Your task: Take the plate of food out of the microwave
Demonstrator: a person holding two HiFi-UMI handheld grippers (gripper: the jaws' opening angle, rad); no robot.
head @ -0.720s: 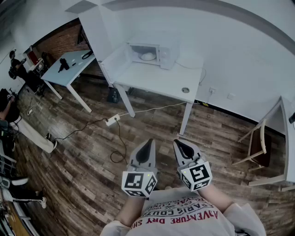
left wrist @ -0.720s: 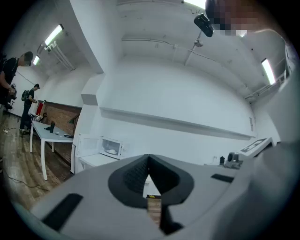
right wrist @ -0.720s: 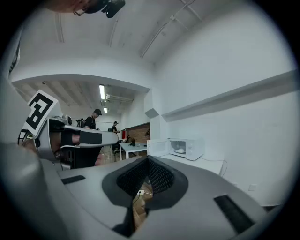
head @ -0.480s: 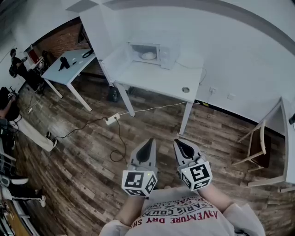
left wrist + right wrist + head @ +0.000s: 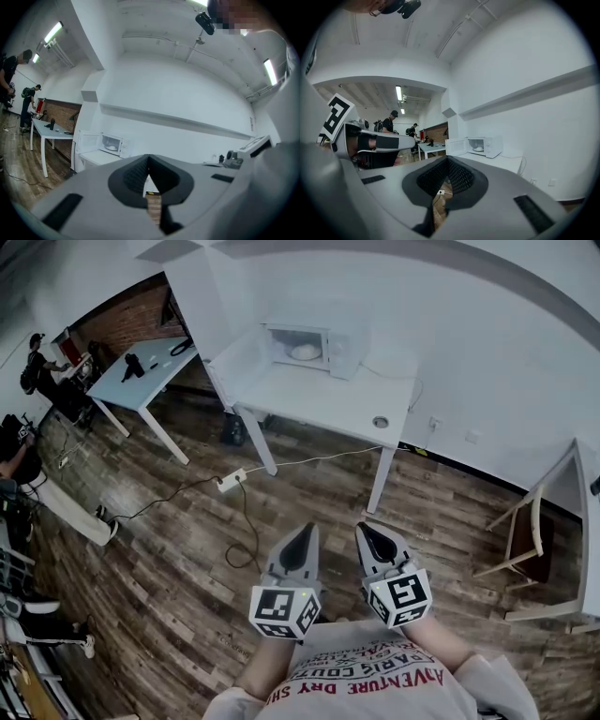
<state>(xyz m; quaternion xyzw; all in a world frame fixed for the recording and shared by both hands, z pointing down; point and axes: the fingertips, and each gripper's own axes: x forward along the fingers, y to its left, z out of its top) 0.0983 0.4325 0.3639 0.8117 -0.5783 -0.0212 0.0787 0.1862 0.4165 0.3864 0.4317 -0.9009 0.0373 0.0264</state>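
- At the upper middle of the head view, the microwave is sitting on the white table with its door hanging open, and the plate of food is showing as a pale mound inside
- At the bottom centre, the left gripper and right gripper are pointing forward side by side, each with its jaws pressed together and nothing between them
- Since a moment ago almost nothing is changing: the table and microwave are drifting a touch rightward in the frame, while the grippers are keeping their spots
- That is suggesting the approach is only starting: a stretch of floor is lying between the grippers and the table, so the plate is waiting untouched, and the jaws are needing to spread before any grasp
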